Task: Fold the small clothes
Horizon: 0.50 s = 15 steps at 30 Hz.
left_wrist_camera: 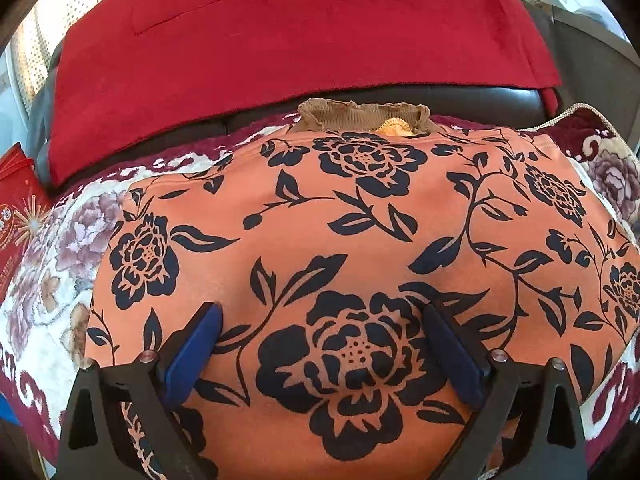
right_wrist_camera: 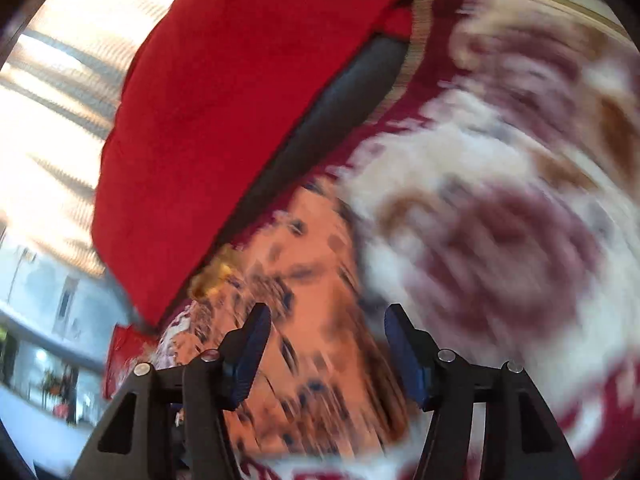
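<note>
The top (left_wrist_camera: pixel 320 240), orange with dark flowers, lies spread on a floral blanket (left_wrist_camera: pixel 60 248), collar (left_wrist_camera: pixel 362 118) at 12 o'clock towards the red cushion (left_wrist_camera: pixel 280 32). The left gripper (left_wrist_camera: pixel 320 320) hovers low over the hem half, jaws wide apart and holding nothing. The right gripper (right_wrist_camera: pixel 328 320) stands half open and empty at the top's 3 o'clock edge; its view is badly blurred. Risks: a grab from that blur could miss the edge or pinch the plush blanket along with it. A left pinch mid-panel would bunch the cloth rather than fold it. The fabric looks thick, so a loose fold may spring back.
</note>
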Each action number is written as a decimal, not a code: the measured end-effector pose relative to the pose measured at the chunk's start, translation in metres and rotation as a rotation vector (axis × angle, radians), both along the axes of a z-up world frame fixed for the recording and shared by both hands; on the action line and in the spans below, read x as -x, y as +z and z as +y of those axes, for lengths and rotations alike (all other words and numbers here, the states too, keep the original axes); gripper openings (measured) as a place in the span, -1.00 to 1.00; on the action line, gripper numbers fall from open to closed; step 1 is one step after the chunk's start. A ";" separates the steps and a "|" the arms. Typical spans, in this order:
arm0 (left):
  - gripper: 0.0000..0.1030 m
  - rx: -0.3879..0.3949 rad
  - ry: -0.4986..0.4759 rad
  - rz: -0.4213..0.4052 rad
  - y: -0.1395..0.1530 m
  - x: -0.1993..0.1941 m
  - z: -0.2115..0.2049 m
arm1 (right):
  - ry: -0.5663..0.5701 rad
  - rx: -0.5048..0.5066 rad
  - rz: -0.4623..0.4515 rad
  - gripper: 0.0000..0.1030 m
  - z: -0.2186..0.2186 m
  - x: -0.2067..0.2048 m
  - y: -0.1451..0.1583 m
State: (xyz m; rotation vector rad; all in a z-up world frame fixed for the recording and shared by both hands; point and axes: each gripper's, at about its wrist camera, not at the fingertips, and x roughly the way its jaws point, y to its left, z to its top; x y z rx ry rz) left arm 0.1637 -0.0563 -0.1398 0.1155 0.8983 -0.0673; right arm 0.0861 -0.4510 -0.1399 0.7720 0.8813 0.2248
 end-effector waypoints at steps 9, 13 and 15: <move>0.98 0.001 0.003 -0.013 0.001 0.001 0.000 | 0.174 0.231 0.236 -0.52 0.037 -0.146 -0.032; 1.00 0.008 0.009 -0.012 0.000 0.000 0.002 | -0.063 0.205 0.228 -0.40 0.010 -0.124 -0.023; 1.00 0.012 0.011 -0.011 0.000 0.000 0.002 | -0.050 0.170 0.185 0.50 0.011 -0.099 -0.012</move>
